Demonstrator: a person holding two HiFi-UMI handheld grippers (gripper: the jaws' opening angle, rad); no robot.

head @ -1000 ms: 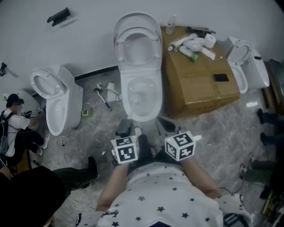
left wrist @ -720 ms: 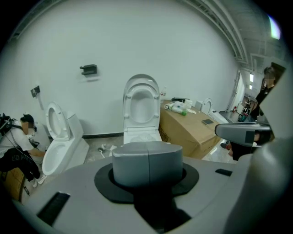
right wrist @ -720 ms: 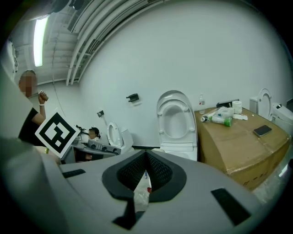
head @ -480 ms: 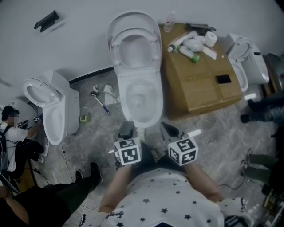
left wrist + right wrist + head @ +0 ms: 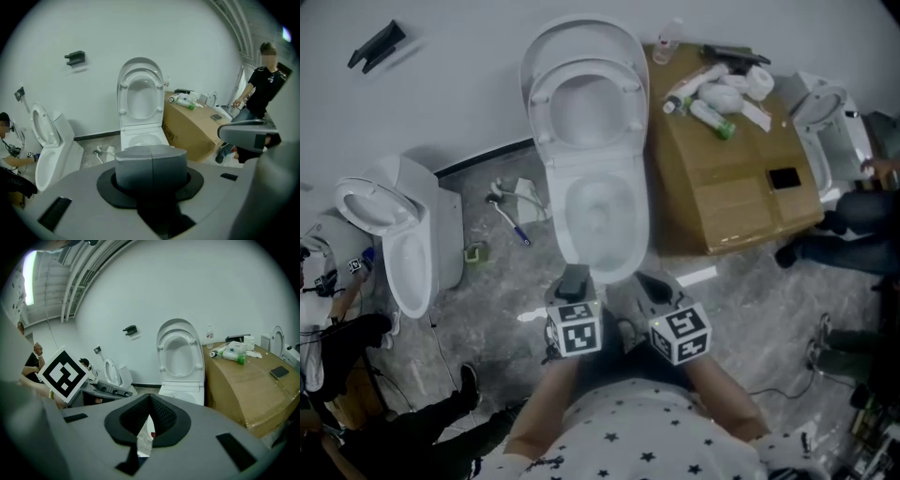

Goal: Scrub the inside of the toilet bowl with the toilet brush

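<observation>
The white toilet stands in the middle with its lid point(image 5: 586, 103) and seat raised, and the bowl point(image 5: 565, 225) is open toward me. My left gripper point(image 5: 574, 279) hovers just before the bowl's front rim. Its jaws are pressed flat together with nothing between them point(image 5: 151, 161). My right gripper point(image 5: 649, 284) is beside it, a little right of the rim. Its pads meet at the tips and hold nothing point(image 5: 149, 408). A brush with a blue handle point(image 5: 510, 220) lies on the floor left of the toilet. I cannot make out a brush in the bowl.
A cardboard box point(image 5: 722, 202) stands right of the toilet, carrying bottles and a dark phone point(image 5: 785, 177). A second toilet point(image 5: 403, 234) is on the left and a third point(image 5: 830, 131) at far right. People are at the left edge point(image 5: 319, 281), at lower left, and by the box point(image 5: 853, 234).
Both grippers have edged slightly toward the bowl's front rim. A thin pale streak seen in the bowl earlier no longer shows. A person has stepped in at the right of the box.
</observation>
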